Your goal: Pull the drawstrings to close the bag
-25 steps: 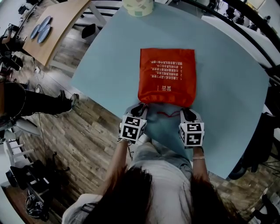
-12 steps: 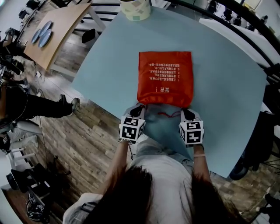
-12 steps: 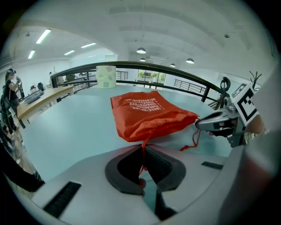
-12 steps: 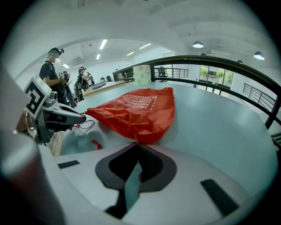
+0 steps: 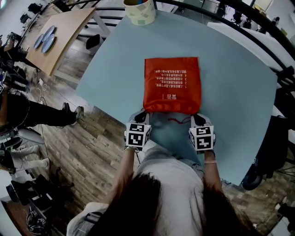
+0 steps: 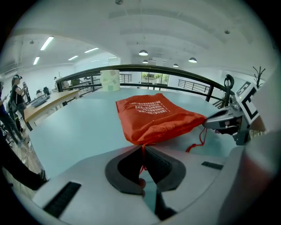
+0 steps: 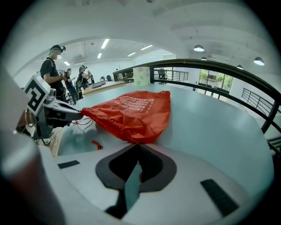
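Observation:
An orange drawstring bag (image 5: 172, 85) lies flat on the pale blue table (image 5: 230, 92), its mouth toward me. A loose loop of red drawstring (image 5: 177, 120) hangs off the near edge between the grippers. My left gripper (image 5: 144, 114) sits at the bag's near left corner; in the left gripper view its jaws (image 6: 142, 149) are shut on the red string (image 6: 142, 156) where it leaves the bag (image 6: 153, 114). My right gripper (image 5: 197, 117) is at the near right corner. In the right gripper view it (image 7: 137, 146) is shut on the tip of the bag (image 7: 131, 112); no string shows there.
A patterned paper tub (image 5: 139, 10) stands at the table's far edge. To the left are a wooden table (image 5: 60, 32) with blue plates (image 5: 44, 39) and standing people (image 7: 55, 72). A dark railing (image 7: 228, 72) runs beyond the table. My lap is right below the near edge.
The head view has shifted a little, so the bag sits slightly lower left in it. Both grippers stay at the bag's near corners.

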